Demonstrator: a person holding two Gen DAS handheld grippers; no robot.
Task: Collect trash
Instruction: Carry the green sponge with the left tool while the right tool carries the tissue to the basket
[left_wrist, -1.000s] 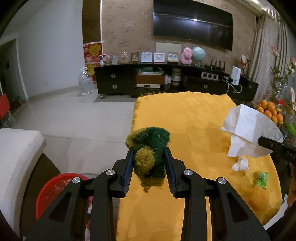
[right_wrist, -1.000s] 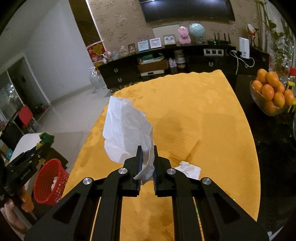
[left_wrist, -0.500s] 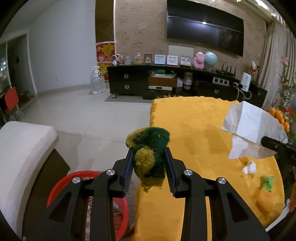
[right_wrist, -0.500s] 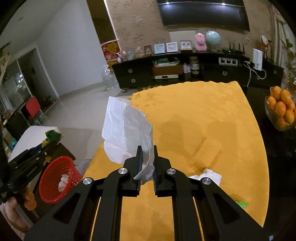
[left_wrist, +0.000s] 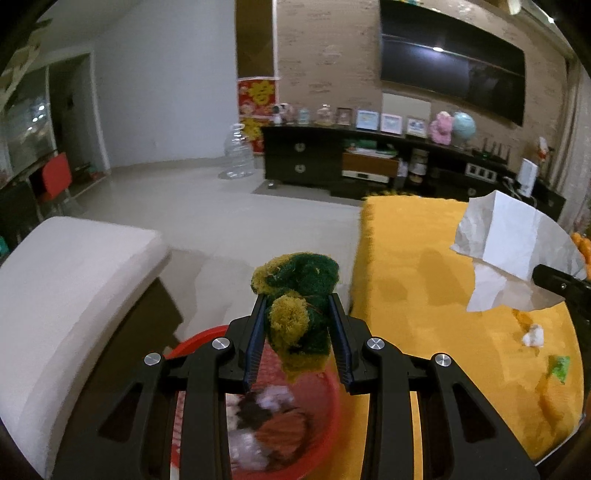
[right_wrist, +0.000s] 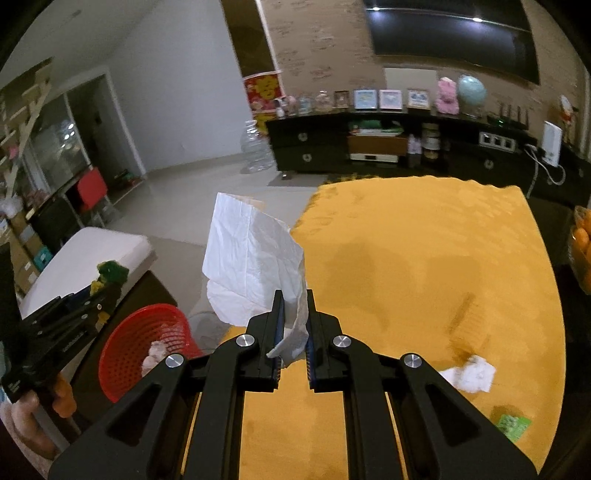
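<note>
Hovering over the red basket (left_wrist: 325, 402), the left gripper (left_wrist: 297, 328) has its jaws clamped on a green and yellow scouring pad (left_wrist: 295, 295). Down in that basket: crumpled white tissue and something dark, blurred. The right gripper (right_wrist: 294, 332) pinches a white paper bag (right_wrist: 251, 262) above the yellow tablecloth's (right_wrist: 424, 258) left edge. A tissue wad (right_wrist: 471, 374) and green wrapper (right_wrist: 513, 426) lie near its right edge.

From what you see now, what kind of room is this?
Most likely a home living room: a large dark television hangs on the wall above a long black cabinet carrying framed pictures, and a table under a yellow cloth stands in front.
</note>
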